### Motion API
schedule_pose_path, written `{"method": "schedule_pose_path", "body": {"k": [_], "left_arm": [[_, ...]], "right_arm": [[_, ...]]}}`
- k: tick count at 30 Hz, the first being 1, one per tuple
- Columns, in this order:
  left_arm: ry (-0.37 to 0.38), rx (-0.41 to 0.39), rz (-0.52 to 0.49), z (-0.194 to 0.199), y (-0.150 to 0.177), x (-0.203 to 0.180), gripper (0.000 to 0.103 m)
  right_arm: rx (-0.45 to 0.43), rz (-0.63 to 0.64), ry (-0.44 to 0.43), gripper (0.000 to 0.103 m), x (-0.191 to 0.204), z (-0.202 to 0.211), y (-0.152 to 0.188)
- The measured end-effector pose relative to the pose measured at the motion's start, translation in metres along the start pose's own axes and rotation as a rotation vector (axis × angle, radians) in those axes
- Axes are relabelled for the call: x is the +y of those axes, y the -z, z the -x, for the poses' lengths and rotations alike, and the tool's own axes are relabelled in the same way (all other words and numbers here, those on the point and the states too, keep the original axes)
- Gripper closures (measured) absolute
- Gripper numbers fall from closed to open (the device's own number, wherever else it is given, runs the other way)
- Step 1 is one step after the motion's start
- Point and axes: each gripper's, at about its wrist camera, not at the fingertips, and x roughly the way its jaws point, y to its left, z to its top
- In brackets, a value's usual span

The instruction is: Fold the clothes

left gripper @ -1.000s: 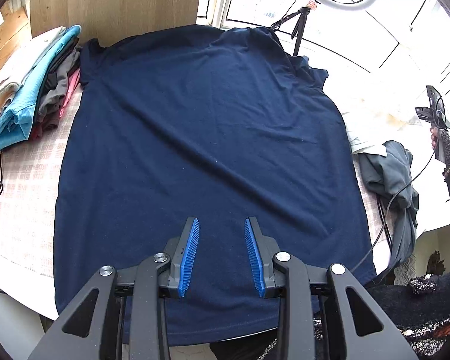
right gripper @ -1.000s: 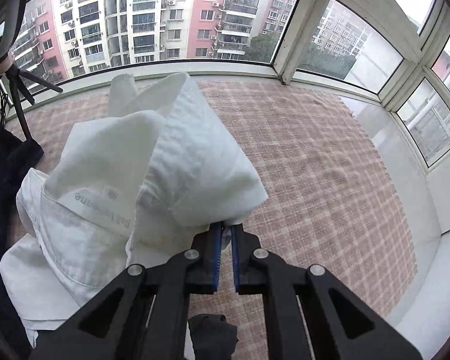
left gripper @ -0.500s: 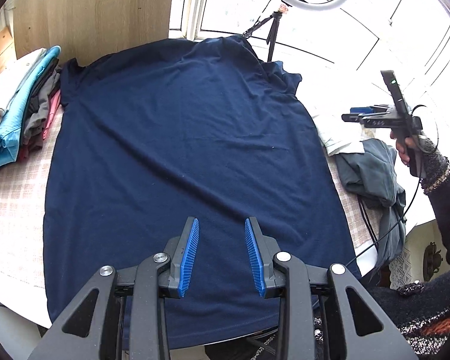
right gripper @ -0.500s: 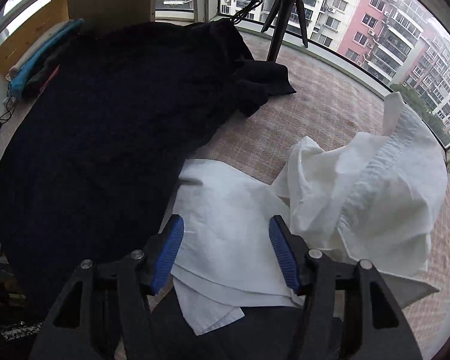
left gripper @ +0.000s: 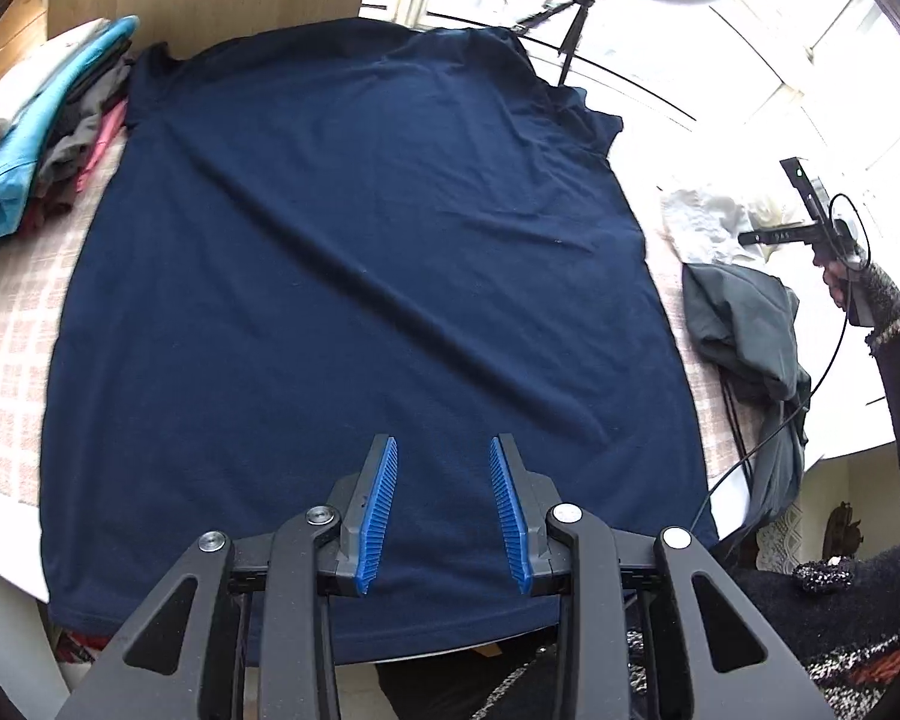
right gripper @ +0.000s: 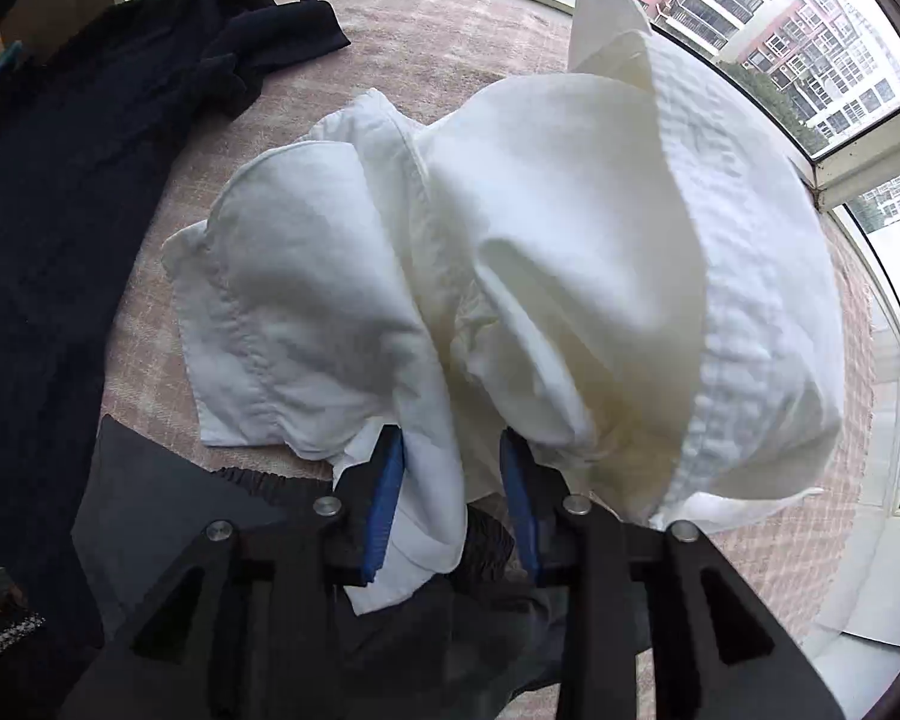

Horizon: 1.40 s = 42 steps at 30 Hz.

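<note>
A large navy-blue cotton T-shirt (left gripper: 360, 276) is spread flat across the tabletop (left gripper: 12, 324), which is covered by a pale pink checked cloth; the hem hangs over the near edge and the collar points toward the windows. The left tongs (left gripper: 443, 504) are seen poised above the hem area, their blue ribbed pads (left gripper: 381, 510) standing apart with only the shirt surface visible below the gap; nothing is gripped. A stack of folded garments in turquoise, grey, pink and white (left gripper: 36, 144) is noted at the far left edge of the tabletop. To the right of the shirt a crumpled dark grey garment (left gripper: 744, 324) is draped over the table edge, with a rumpled white cotton garment (left gripper: 702, 216) just beyond it.

In the right wrist view the same white cotton garment (right gripper: 540, 252) fills the frame, bunched up high, and the navy shirt's sleeve (right gripper: 258, 48) is seen at upper left. The right tongs (right gripper: 453, 474) are closing, with a fold of the white fabric lying between the blue pads (right gripper: 384, 498); a firm clamp on it cannot be confirmed. The dark grey garment (right gripper: 168, 480) lies just under the tongs. A white ring light on a black tripod (left gripper: 576, 30) is recorded by the window
</note>
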Motion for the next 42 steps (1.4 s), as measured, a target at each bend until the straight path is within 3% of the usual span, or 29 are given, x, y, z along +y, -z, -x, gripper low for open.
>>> {"method": "schedule_pose_path", "body": {"k": [2,4,6,7,8,12,15,18,19,20,21,23,25,27,28,29,31,32,34,38,42], "left_arm": [[0.030,0.002,-0.077,-0.021,-0.014,-0.034,0.072],[0.075,0.015,-0.144,-0.044,-0.028,-0.068,0.072],[0.117,0.029,-0.200,-0.067,-0.042,-0.103,0.072],[0.132,0.039,-0.235,-0.077,-0.049,-0.121,0.072],[0.131,0.042,-0.262,-0.085,-0.054,-0.133,0.072],[0.135,0.054,-0.327,-0.107,-0.070,-0.168,0.072],[0.104,0.070,-0.331,-0.109,-0.075,-0.164,0.072],[0.049,0.096,-0.290,-0.113,-0.078,-0.145,0.072],[0.039,0.103,-0.270,-0.115,-0.079,-0.137,0.072],[0.028,0.109,-0.247,-0.116,-0.081,-0.129,0.072],[0.022,0.116,-0.228,-0.118,-0.082,-0.122,0.072],[0.017,0.126,-0.199,-0.122,-0.085,-0.110,0.072],[0.016,0.125,-0.203,-0.127,-0.094,-0.108,0.072],[0.015,0.117,-0.228,-0.134,-0.109,-0.112,0.072],[0.015,0.113,-0.241,-0.137,-0.116,-0.113,0.072],[0.015,0.109,-0.253,-0.140,-0.124,-0.115,0.072],[0.006,0.079,-0.300,-0.145,-0.145,-0.127,0.072],[-0.003,0.049,-0.337,-0.148,-0.160,-0.137,0.072],[-0.022,-0.010,-0.411,-0.153,-0.190,-0.158,0.072],[-0.053,-0.097,-0.550,-0.185,-0.237,-0.204,0.067],[-0.092,-0.077,-0.612,-0.230,-0.259,-0.222,0.067]], "right_arm": [[-0.075,0.028,0.018,0.065,0.001,0.040,0.006],[-0.159,0.037,-0.017,0.063,0.003,0.081,0.003],[-0.257,0.030,-0.093,0.053,0.007,0.111,-0.012],[-0.310,0.019,-0.148,0.039,0.010,0.122,-0.024],[-0.359,0.006,-0.215,0.035,0.018,0.122,-0.039],[-0.369,-0.088,-0.419,0.035,0.048,0.054,-0.104],[-0.285,-0.178,-0.480,0.035,0.075,-0.020,-0.144],[-0.224,-0.241,-0.596,0.035,0.089,-0.071,-0.161],[-0.218,-0.259,-0.630,0.041,0.092,-0.084,-0.164],[-0.231,-0.279,-0.642,0.080,0.092,-0.090,-0.164],[-0.245,-0.302,-0.649,0.101,0.090,-0.093,-0.161],[-0.337,-0.348,-0.649,0.099,0.080,-0.080,-0.144],[-0.463,-0.279,-0.548,0.099,0.082,-0.053,-0.120],[-0.386,-0.178,-0.500,0.088,0.095,-0.053,-0.113],[-0.328,-0.192,-0.501,0.077,0.093,-0.057,-0.114],[-0.277,-0.208,-0.505,0.074,0.090,-0.061,-0.114],[-0.330,-0.296,-0.576,0.074,0.067,-0.056,-0.116],[-0.381,-0.326,-0.586,0.074,0.053,-0.052,-0.121],[-0.427,-0.316,-0.519,0.073,0.038,-0.052,-0.143],[-0.388,-0.210,-0.411,0.073,0.036,-0.082,-0.207],[-0.332,-0.141,-0.447,0.073,0.048,-0.111,-0.236]]}}
